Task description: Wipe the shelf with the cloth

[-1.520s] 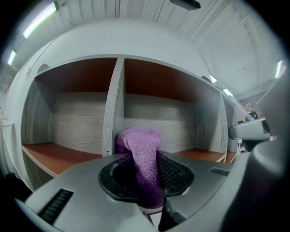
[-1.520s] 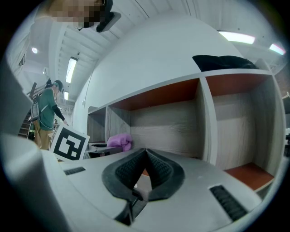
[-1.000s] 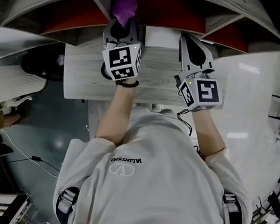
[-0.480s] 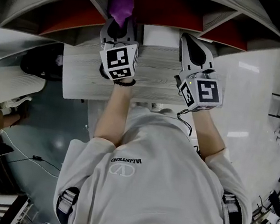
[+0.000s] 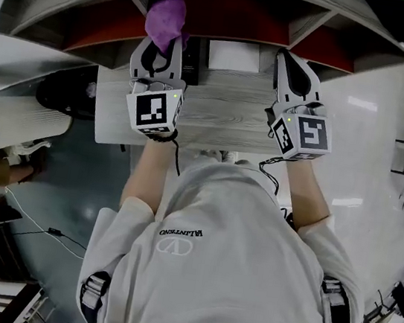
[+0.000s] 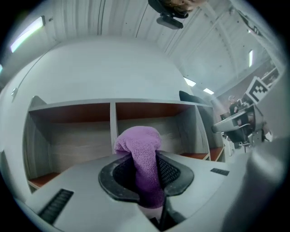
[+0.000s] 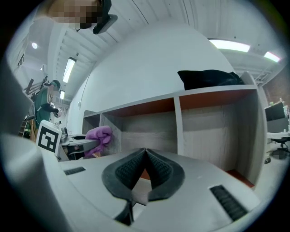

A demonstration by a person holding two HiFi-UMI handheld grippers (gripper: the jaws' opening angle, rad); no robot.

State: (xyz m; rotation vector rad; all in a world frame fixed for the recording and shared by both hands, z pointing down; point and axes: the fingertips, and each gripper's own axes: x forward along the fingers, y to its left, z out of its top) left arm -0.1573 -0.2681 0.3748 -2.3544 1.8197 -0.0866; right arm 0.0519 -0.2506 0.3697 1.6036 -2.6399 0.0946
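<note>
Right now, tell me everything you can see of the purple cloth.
The purple cloth is a soft, terry-like fabric bunched into a rounded wad. The left gripper is shut on its lower part; the top bulges past the jaws. It sits before the shelf divider; contact cannot be told.

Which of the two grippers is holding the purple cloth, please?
The left gripper: its jaws are shut on the purple cloth, while the right gripper has its jaws closed together on nothing.
</note>
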